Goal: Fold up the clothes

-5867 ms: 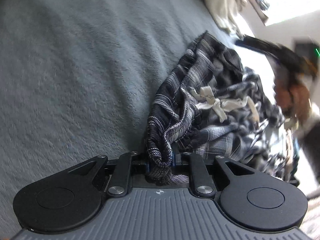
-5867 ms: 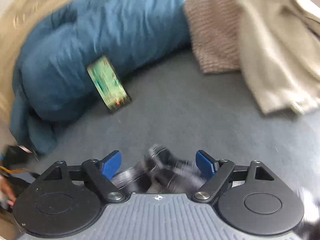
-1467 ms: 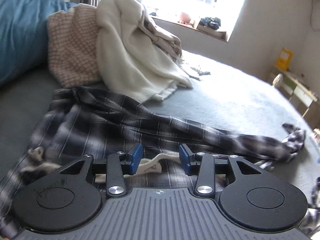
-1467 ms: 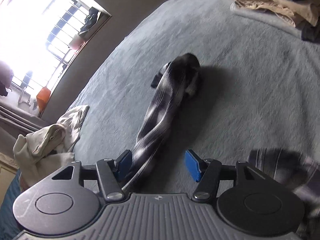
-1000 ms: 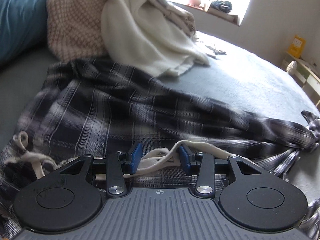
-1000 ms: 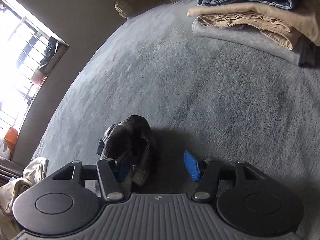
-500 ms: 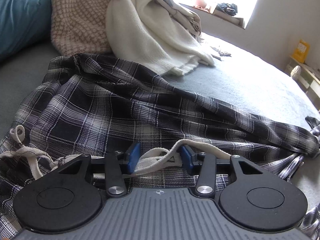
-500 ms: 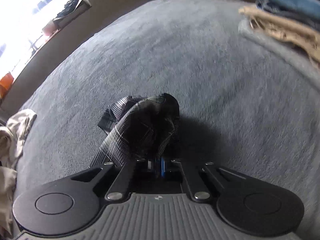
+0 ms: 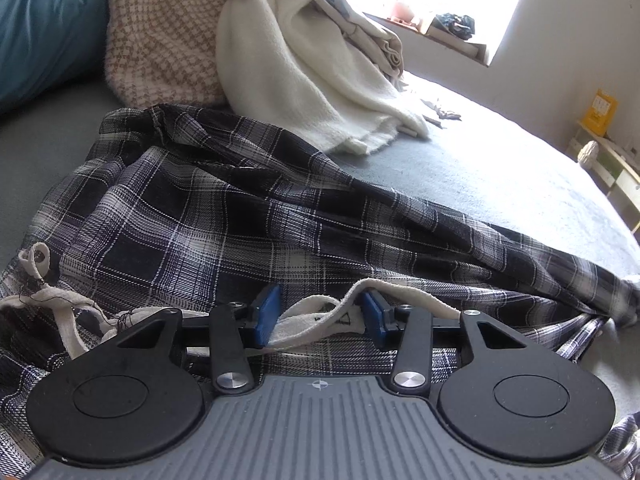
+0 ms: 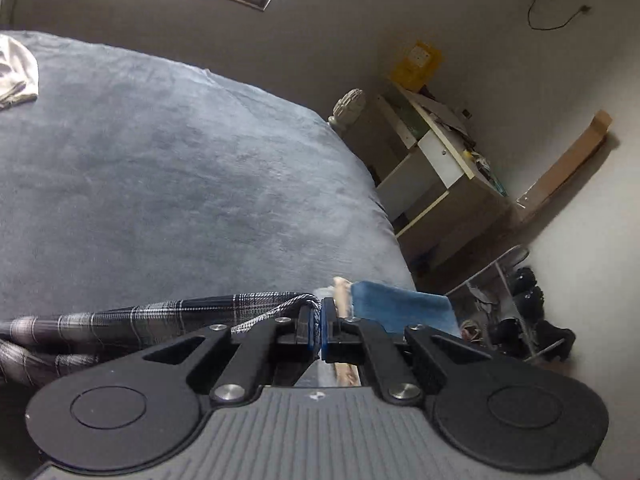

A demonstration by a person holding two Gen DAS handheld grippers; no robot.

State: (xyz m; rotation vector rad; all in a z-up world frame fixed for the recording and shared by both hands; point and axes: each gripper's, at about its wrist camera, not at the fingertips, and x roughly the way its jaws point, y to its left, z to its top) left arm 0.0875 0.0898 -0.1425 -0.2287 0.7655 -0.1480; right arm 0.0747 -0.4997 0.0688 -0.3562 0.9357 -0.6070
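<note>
Two hand-held grippers work one garment: plaid trousers (image 9: 248,216) spread rumpled across the near part of the grey bed (image 9: 500,168). The right hand-held gripper (image 10: 321,330) is clenched on a bunched end of the trousers, which trails off to the left as a twisted rope of cloth. The left hand-held gripper (image 9: 320,316) is released, its blue pads standing apart over the waist end, with the white drawstring (image 9: 320,314) looped between and over them but not pinched.

By my reading, the step in hand is laying the trousers out flat and straight rather than making a crease (the legs lie creased and twisted). The next move likely calls for the left one to take hold of the waistband itself, not the drawstring, so both ends can be drawn taut.

No container shows. Farther off on the bed lie a cream blanket (image 9: 296,64) and a checked knit (image 9: 160,36); folded blue cloth (image 10: 400,306) sits just past the right gripper.
</note>
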